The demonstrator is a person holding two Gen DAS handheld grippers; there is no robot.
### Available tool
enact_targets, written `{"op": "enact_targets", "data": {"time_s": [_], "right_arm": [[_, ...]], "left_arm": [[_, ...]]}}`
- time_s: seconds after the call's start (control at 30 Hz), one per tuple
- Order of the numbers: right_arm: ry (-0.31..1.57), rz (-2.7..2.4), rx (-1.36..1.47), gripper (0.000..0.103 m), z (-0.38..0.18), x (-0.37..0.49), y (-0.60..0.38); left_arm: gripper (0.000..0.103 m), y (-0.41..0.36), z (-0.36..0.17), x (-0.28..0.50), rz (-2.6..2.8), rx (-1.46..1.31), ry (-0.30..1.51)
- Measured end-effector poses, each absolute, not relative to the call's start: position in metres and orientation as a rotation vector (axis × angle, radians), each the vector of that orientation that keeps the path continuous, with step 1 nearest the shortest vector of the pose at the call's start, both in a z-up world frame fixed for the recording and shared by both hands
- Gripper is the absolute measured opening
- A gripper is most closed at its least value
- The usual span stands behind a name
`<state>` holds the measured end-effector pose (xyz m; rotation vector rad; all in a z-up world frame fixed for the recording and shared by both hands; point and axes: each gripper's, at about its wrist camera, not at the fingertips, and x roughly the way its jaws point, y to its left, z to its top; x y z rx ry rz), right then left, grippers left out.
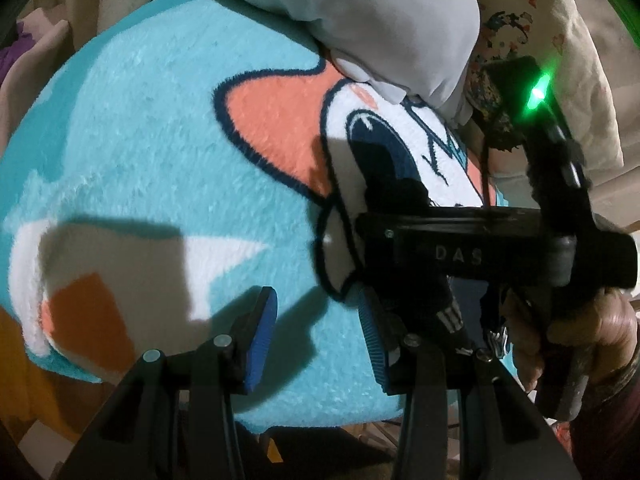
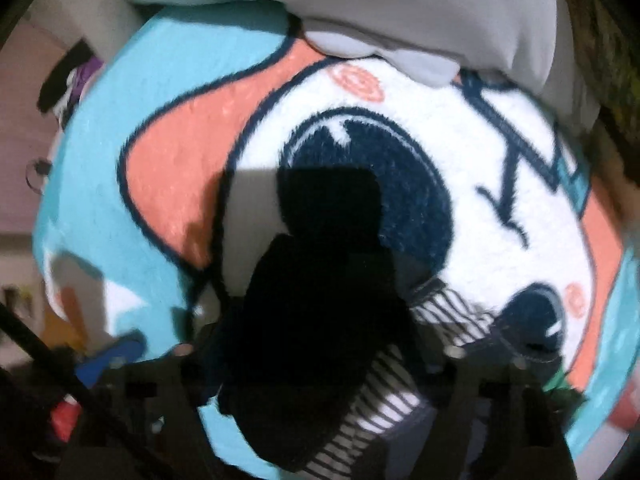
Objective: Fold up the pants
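Left gripper (image 1: 316,340) hung with jaws released over the fluffy turquoise cartoon blanket (image 1: 140,152). Right gripper (image 2: 320,360) had the dark striped-trim pants (image 2: 320,320) bunched between its jaws, clenched on them.

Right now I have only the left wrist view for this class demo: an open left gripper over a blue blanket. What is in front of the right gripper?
Observer: Dark pants are bunched between the fingers of the right gripper and fill the lower middle of its view.
Operator: Is it clamped on them?
Observer: I cannot tell. That view is blurred, and the cloth hides how the jaws stand.
Operator: Anything else close by?
Observer: Black-and-white striped cloth shows along the right edge of the pants.
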<state>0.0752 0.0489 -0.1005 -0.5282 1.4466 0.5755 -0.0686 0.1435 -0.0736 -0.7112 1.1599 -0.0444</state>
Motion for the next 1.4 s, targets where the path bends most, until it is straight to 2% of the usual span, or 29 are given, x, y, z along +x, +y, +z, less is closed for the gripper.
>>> {"op": "enact_targets", "data": {"time_s": [0.07,0.17,0.3,0.5,0.57,0.83,1.07,1.23,1.4], "right_arm": [[1.418,0.577,-0.534,0.036,-0.095,0.072,0.041],[1.410,0.604,-0.428,0.031,-0.086,0.075,0.022],[1.434,0.624,-0.253,0.031,-0.078,0.083,-0.006],[1.455,0.640,-0.066,0.031,-0.067,0.089,-0.035],[1.442,0.634,-0.040,0.031,-0.061,0.092,-0.035],[1.355,0.661,0.127,0.031,-0.030,0.098,-0.073],[1.276,0.670,0.287,0.031,-0.006,0.096,-0.136],[1.225,0.618,0.397,0.031,-0.003,0.092,-0.200],[1.202,0.533,0.532,0.032,-0.026,0.089,-0.273]], "left_arm": [[0.041,0.140,-0.075,-0.066,-0.065,-0.709,1.164],[0.041,0.130,-0.074,-0.061,-0.125,-0.690,1.164],[0.051,0.110,-0.074,-0.049,-0.207,-0.649,1.157],[0.049,0.077,-0.076,-0.024,-0.282,-0.572,1.158],[0.011,0.070,-0.076,-0.016,-0.322,-0.584,1.178],[0.011,0.049,-0.038,-0.016,-0.326,-0.539,1.152],[0.011,-0.011,0.001,-0.011,-0.388,-0.393,1.131],[0.011,-0.065,0.004,0.002,-0.464,-0.309,1.154],[0.012,-0.121,-0.007,0.010,-0.516,-0.187,1.189]]}}
